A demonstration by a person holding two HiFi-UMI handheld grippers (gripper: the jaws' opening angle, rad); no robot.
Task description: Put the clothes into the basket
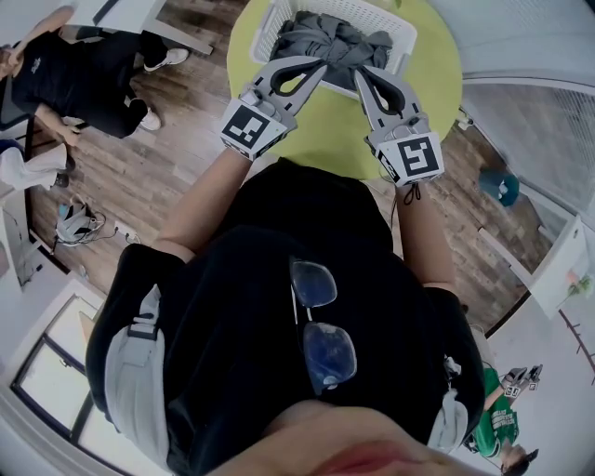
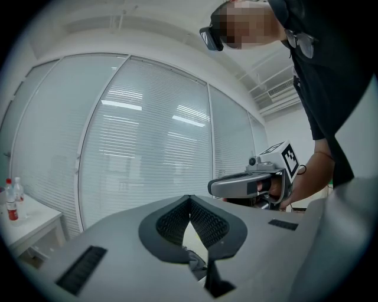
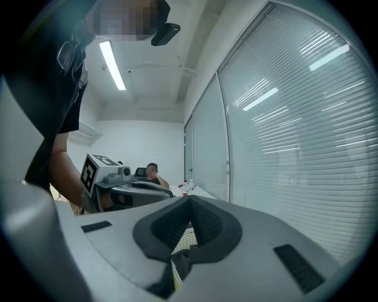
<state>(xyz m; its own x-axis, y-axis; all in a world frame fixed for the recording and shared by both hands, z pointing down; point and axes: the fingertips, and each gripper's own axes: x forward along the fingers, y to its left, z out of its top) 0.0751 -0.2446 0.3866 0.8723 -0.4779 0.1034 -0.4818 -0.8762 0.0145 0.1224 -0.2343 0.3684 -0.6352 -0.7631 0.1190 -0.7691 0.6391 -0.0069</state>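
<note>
Clothes of dark grey cloth (image 1: 337, 42), crumpled into soft, thick folds, heaped inside white plastic lattice basket (image 1: 270, 28) and rising just above its rim. Judged as good as done: clothes already in the basket, no other garment seen lying outside it in the head view. Probably left to do: release any pinched fold and draw both tools back.

Basket rectangular, stiff, with openwork walls, standing on round lime-green worktop (image 1: 316, 130), smooth and matt, towards its far side.

Grey plastic left gripper (image 1: 319, 67) and grey plastic right gripper (image 1: 364, 72) side by side over the near rim, tips against the near edge of the heap. Jaws of each closed tip to tip, ribbed black pads meeting at the point, with a narrow gap lower down showing a scrap of grey cloth and a little white lattice. Cannot tell whether either pair actually nips a fold. Black-and-white marker cube on the back of each.

Beyond the worktop, brown wooden plank floor (image 1: 177, 158); in both gripper views, white slatted blinds (image 2: 147, 147) behind glass panels.
</note>
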